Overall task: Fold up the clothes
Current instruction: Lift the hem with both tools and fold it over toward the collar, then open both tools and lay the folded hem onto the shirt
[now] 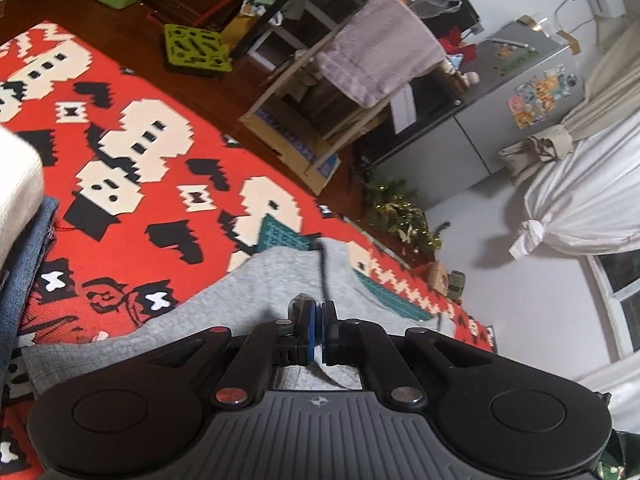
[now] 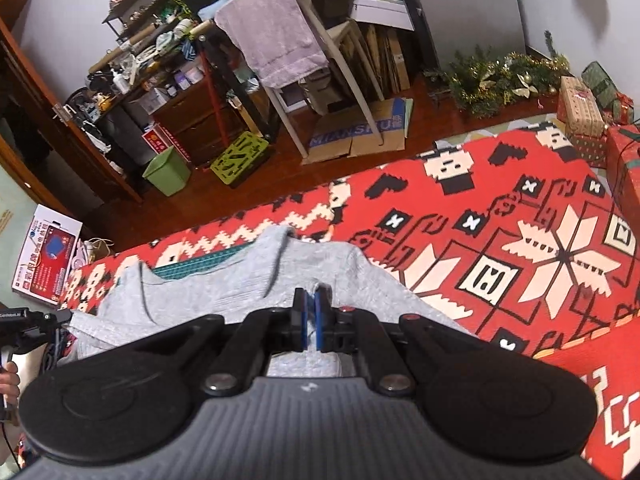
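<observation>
A grey knit garment [image 1: 240, 304] with dark trim lies partly lifted on a red patterned blanket [image 1: 132, 208]. My left gripper [image 1: 316, 314] is shut on the garment's dark-trimmed edge, which rises as a thin line from between the blue pads. In the right wrist view the same garment [image 2: 224, 292] spreads to the left, one corner turned up at the far side. There my right gripper [image 2: 311, 306] is shut on a raised fold of its near edge. At that view's far left edge the left gripper [image 2: 64, 316] shows at the garment's left end, with a hand [image 2: 8, 378] behind it.
A stack with a white cloth [image 1: 16, 184] over blue denim [image 1: 24, 264] sits at the blanket's left. Beyond the blanket [image 2: 500, 220] are a wooden floor, a towel-draped chair [image 2: 276, 28], a green bin [image 2: 168, 170], cluttered shelves, a garland and wrapped boxes [image 2: 580, 108].
</observation>
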Demonstrator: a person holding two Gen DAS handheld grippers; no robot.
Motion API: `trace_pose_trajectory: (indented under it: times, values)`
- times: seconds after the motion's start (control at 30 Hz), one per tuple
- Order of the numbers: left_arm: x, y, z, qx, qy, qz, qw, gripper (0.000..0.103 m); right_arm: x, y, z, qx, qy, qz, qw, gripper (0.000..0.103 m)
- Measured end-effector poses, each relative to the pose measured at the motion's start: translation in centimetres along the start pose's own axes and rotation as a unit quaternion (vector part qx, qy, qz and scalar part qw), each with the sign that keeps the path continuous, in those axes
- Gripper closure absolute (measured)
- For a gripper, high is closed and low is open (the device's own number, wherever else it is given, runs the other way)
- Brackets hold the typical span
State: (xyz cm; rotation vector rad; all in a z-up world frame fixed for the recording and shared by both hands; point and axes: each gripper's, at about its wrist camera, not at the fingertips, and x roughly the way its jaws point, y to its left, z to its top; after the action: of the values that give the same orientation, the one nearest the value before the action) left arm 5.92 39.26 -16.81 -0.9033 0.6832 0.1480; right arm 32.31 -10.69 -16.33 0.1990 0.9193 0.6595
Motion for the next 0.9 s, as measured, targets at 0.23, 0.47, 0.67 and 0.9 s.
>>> trace_pose_trajectory:
  times: [0.23,0.47,0.67,0.9]
  values:
    - [0.2,0.3,-0.1,0.017,-0.012,0.009,0.9997,0.1,1.6,-0.2,-0.2,0.0,-0.003,-0.006,1.0,0.099]
    - [0.5,0.2,0.0,0.035,-0.037,0.039,0.9979,0.087,2.0,-0.1,0.2,0.004,-0.023,-0.015,1.0,0.091]
    - [-1.1,-1.9,-0.7,0.104,-0.043,0.035,0.9931,0.084,0.2,2.2,0.2,-0.06,-0.034,-0.024,0.997,0.091]
    - [-1.5,-3.8,-4.0,0.197,-0.023,0.053,0.9787,0.072,-0.8,5.1,-2.9,-0.146,-0.001,-0.058,0.988,0.087]
